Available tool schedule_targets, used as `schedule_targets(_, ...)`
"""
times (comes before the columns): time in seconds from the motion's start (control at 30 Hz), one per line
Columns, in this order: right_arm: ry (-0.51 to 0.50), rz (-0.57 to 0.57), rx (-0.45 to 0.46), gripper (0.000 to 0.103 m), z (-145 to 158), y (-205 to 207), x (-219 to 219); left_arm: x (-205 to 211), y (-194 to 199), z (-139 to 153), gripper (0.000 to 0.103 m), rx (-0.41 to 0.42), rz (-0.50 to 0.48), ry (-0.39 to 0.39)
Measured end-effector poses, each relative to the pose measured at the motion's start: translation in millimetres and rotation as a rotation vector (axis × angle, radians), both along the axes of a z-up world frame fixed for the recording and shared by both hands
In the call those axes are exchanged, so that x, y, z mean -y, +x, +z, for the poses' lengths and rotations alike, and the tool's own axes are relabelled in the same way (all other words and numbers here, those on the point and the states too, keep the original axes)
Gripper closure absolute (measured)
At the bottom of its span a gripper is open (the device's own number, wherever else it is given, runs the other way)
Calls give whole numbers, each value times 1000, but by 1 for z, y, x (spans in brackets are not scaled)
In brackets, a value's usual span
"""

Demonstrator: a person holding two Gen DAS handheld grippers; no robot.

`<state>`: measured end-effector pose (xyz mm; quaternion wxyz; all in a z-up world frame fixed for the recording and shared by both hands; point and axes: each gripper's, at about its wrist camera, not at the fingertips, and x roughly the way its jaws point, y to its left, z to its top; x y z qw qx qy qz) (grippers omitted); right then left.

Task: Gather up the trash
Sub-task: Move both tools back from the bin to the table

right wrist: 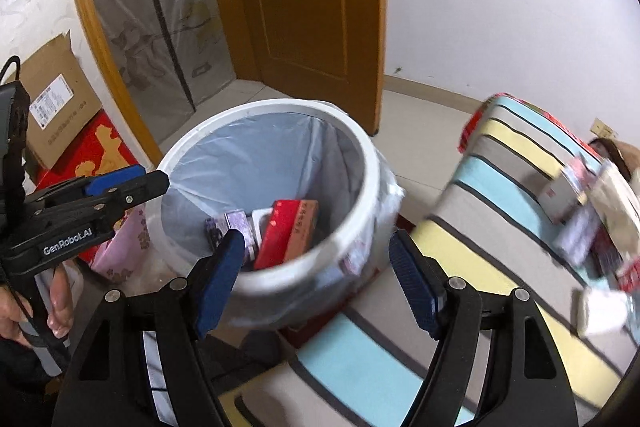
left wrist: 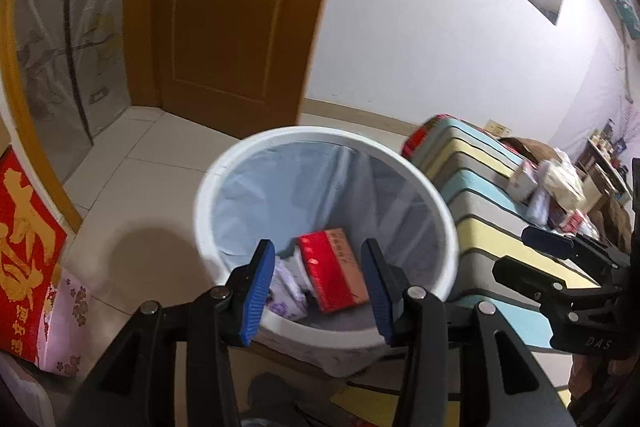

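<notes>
One white bin (left wrist: 404, 331) with one liner, just ahead of the left gripper (left wrist: 318, 291). Inside: one red box (left wrist: 334, 267) and at least two purple-patterned packets (left wrist: 286, 293); exact packet count unclear. Two grippers in view, second being the right gripper (right wrist: 316, 287). One striped mattress (right wrist: 500, 187) to the right, with a blurred heap of litter (right wrist: 592, 227), uncountable. One door (right wrist: 308, 7). One cardboard box (right wrist: 56, 99) far left.

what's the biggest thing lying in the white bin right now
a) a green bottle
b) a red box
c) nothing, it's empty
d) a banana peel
b, a red box lies at the bottom of the lined white bin beside some purple-patterned packets, seen in both wrist views.
</notes>
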<state>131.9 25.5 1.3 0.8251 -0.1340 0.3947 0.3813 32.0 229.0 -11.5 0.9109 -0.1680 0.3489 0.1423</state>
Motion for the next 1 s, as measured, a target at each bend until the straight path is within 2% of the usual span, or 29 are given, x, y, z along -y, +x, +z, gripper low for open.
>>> schedule_targets(0.37, 51, -146, 8, 27, 10, -12, 66, 71, 1, 11, 56, 6, -169, 1)
schedule_targets(0.73, 83, -245, 56, 27, 13, -20, 120, 124, 13, 14, 56, -10, -266, -22)
schedule_targets(0.83, 82, -267, 86, 27, 12, -22, 135, 135, 15, 16, 56, -8, -286, -5)
schedule_targets(0.9, 84, -284, 77, 27, 11, -20, 145, 143, 19, 18, 56, -3, -298, 13)
schedule_targets(1.0, 78, -317, 66, 27, 9, -18, 159, 151, 29, 18, 56, -18, -325, 0)
